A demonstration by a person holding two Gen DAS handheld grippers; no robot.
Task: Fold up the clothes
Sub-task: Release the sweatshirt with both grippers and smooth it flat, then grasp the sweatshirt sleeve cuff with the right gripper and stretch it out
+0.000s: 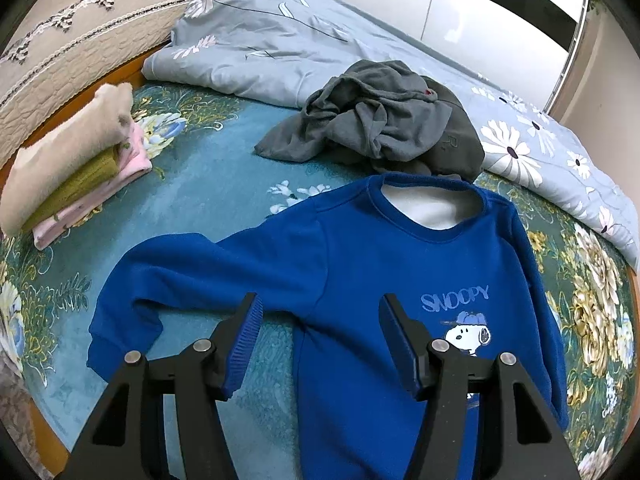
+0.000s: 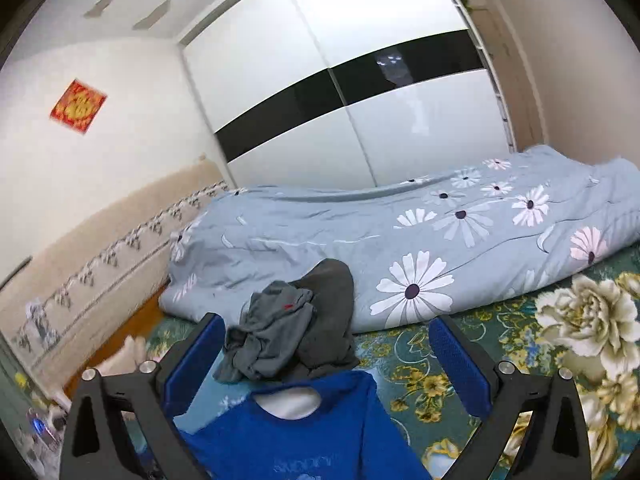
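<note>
A blue Snoopy sweatshirt [image 1: 360,264] lies face up and flat on the teal floral bedspread [image 1: 208,196], its left sleeve spread out to the side. My left gripper [image 1: 320,320] is open and empty, hovering above the sweatshirt's left armpit. In the right wrist view the sweatshirt [image 2: 304,432] shows collar first, low in the frame. My right gripper [image 2: 326,344] is open and empty, above the collar. A crumpled grey garment [image 1: 376,124] lies beyond the collar; it also shows in the right wrist view [image 2: 292,328].
A stack of folded clothes [image 1: 72,164] sits at the left near the bed's wooden edge [image 1: 132,68]. A light blue flowered duvet [image 1: 280,36] is bunched along the far side, in front of a white wardrobe [image 2: 360,100]. A padded headboard [image 1: 80,28] stands at the left.
</note>
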